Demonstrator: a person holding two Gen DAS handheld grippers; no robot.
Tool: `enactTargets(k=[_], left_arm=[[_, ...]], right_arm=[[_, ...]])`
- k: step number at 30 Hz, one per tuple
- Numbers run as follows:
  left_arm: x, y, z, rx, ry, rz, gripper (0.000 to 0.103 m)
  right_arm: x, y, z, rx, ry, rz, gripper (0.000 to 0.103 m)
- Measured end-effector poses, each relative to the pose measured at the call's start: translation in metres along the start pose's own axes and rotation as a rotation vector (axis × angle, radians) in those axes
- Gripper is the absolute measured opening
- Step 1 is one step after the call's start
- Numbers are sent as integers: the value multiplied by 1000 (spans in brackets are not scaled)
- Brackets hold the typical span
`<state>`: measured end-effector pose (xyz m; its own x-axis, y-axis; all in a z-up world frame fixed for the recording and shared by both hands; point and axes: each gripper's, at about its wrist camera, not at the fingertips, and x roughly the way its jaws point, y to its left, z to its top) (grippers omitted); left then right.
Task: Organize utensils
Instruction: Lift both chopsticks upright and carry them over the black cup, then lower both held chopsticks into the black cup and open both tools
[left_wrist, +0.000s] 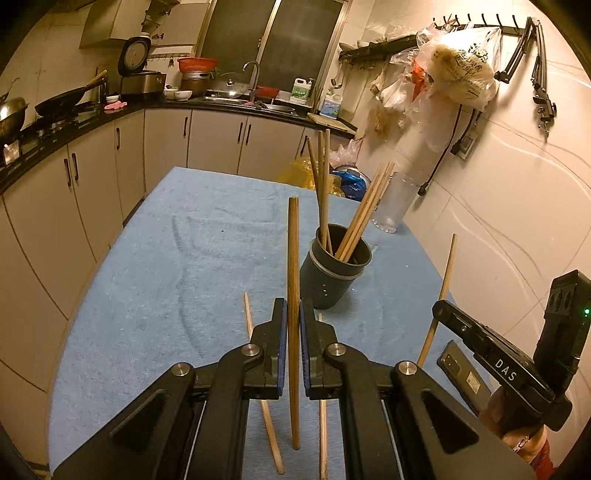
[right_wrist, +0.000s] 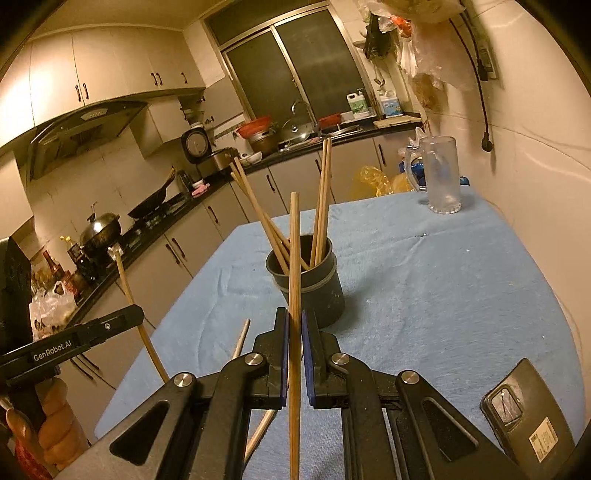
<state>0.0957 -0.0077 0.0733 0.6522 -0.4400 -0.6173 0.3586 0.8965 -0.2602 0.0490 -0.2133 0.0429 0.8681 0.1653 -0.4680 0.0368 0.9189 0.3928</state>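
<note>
Chopsticks half sorted: one in each claw, several potted, loose ones left.

Left claw and right claw each pinch one upright light wooden chopstick; two loose sticks lie at the blue-towelled surface's near edge, the dark round holder mid-surface. Readable: "DAS", "GenRobot.AI".

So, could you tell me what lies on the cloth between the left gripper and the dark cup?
Only bare blue cloth. In the left wrist view the left gripper, shut on a chopstick, sits just short of the dark cup, nothing between.
</note>
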Motion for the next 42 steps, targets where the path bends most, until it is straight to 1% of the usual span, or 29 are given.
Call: enactTargets(k=[13, 20, 27, 29, 34, 42], left_arm=[[-8, -13, 13, 20, -31, 0, 6], [-17, -24, 32, 45, -57, -10, 6], [-24, -37, 60, 59, -105, -21, 6], [-24, -40, 71, 57, -117, -36, 6], [-21, -45, 97, 48, -147, -42, 6], [-8, -48, 135, 19, -183, -54, 6]], right_arm=[[-12, -13, 7, 53, -37, 8, 7], [-16, -17, 21, 68, -58, 13, 7], [-24, -17, 51, 80, -127, 6, 7], [-25, -16, 60, 85, -147, 6, 7], [-23, -18, 87, 106, -201, -10, 7], [0, -20, 124, 146, -233, -29, 7]])
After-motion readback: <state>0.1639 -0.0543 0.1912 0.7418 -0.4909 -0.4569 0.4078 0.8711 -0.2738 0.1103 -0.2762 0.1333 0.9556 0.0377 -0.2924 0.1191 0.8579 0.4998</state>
